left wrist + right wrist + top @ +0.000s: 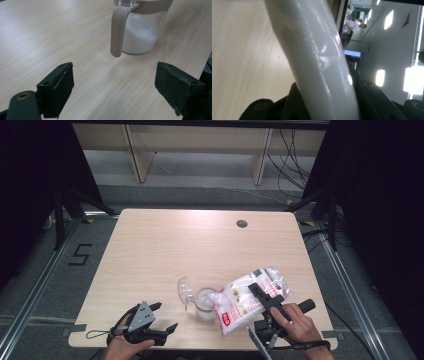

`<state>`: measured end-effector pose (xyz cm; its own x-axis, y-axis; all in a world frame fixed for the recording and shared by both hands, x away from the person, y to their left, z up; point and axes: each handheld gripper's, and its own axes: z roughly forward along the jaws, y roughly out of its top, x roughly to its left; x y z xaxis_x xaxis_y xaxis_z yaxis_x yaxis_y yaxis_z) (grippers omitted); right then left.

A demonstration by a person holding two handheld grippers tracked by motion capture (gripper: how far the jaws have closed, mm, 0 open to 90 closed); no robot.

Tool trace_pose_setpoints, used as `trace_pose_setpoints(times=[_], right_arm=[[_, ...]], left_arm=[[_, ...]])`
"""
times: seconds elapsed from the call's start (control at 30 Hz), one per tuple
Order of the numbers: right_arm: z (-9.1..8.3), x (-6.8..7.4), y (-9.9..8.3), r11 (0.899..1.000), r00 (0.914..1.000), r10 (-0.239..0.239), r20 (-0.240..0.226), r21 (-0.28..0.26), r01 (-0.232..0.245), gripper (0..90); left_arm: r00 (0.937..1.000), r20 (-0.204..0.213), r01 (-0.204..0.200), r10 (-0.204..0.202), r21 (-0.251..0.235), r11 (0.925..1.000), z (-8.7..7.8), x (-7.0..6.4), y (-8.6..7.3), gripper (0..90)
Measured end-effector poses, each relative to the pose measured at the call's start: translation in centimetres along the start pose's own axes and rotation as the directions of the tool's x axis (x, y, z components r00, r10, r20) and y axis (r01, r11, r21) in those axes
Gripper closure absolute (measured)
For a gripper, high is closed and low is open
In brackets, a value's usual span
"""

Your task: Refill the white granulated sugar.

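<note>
The right tool [264, 296] was clamped on a clear plastic bag [245, 302] of white granules, holding it tilted above the bench [165, 245] with its lower corner over the mouth of a jar [205, 304]. In the right gripper view the bag [317, 62] ran up between the two black jaws, which pressed against it from both sides.

The jar stood upright on the bench near the front edge, between the two tools. Its clear hinged lid [185, 290] stood open, tipped back to the left of the rim. In the left gripper view the jar [140, 30] was part-filled with white granules, with a beige collar around the top and a beige handle [117, 32] hanging down its side.

The left tool [167, 317] rested at the front left of the bench, jaws spread wide and holding nothing. It lay near the jar but apart from it, jaws pointed toward it.
</note>
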<state>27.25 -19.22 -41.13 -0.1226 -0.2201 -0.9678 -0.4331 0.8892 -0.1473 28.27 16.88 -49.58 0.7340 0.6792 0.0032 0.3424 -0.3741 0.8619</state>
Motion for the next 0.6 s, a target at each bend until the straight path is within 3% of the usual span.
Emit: trace_pose_setpoints(times=[0.07,0.1,0.13,0.2,0.27,0.3,0.33,0.37,0.47,0.53,0.57,0.6], right_arm=[[-0.01,0.12,-0.05,0.999,0.9992,0.039,-0.009,0.018,-0.039,72.8],[0.04,-0.24,-0.16,1.0,1.0,-0.001,0.007,0.007,0.001,72.8],[-0.08,-0.14,-0.26,0.999,0.9998,0.022,0.0,0.025,-0.022,72.8],[-0.23,-0.26,-0.52,1.0,1.0,0.006,0.006,0.019,-0.006,72.8],[-0.42,0.05,-0.49,0.999,0.9996,0.028,-0.004,0.034,-0.028,72.8],[-0.35,-0.09,-0.41,1.0,1.0,0.006,0.003,0.017,-0.006,72.8],[-0.35,-0.01,-0.3,1.0,0.9998,0.017,-0.008,0.027,-0.016,72.8],[-0.2,0.15,-0.16,0.999,0.9992,0.038,-0.011,0.02,-0.038,72.8],[0.18,-0.19,-0.11,1.0,1.0,0.009,0.001,0.003,-0.009,72.8],[0.06,0.01,-0.27,0.999,0.9992,0.037,-0.014,0.031,-0.036,72.8],[0.06,-0.09,-0.29,1.0,0.9999,0.016,-0.004,0.015,-0.016,72.8],[-0.05,0.08,-0.32,0.999,0.9995,0.028,-0.011,0.022,-0.028,72.8]], left_arm=[[0.9999,0.001,-0.017,0.017,-0.002,0.9999,-0.02,0.14,0.02,15.5],[0.9994,0.003,-0.033,0.033,-0.005,0.9994,-0.03,0.25,0.05,15.4],[0.9996,0.003,-0.029,0.029,-0.007,0.9996,-0.03,0.24,0.05,15.5],[0.9996,0.003,-0.03,0.03,-0.007,0.9995,-0.02,0.26,0.06,15.4],[0.9995,0.0,-0.03,0.03,0.001,0.9995,-0.02,0.23,0.07,15.5],[0.9998,0.001,-0.019,0.019,0.001,0.9998,0.0,0.13,0.04,15.4],[1.0,0.0,0.001,-0.001,-0.001,1.0,0.02,-0.02,0.02,15.5],[1.0,0.0,0.0,0.0,-0.001,1.0,0.02,-0.02,0.02,15.5],[0.9999,0.001,-0.012,0.012,-0.003,0.9999,-0.01,0.11,0.02,15.5],[0.9996,0.003,-0.028,0.028,-0.009,0.9996,-0.04,0.25,0.05,15.4],[0.9996,0.003,-0.026,0.026,-0.011,0.9996,-0.02,0.27,0.05,15.5],[0.9998,0.002,-0.019,0.019,-0.008,0.9998,-0.01,0.24,0.02,15.4]])
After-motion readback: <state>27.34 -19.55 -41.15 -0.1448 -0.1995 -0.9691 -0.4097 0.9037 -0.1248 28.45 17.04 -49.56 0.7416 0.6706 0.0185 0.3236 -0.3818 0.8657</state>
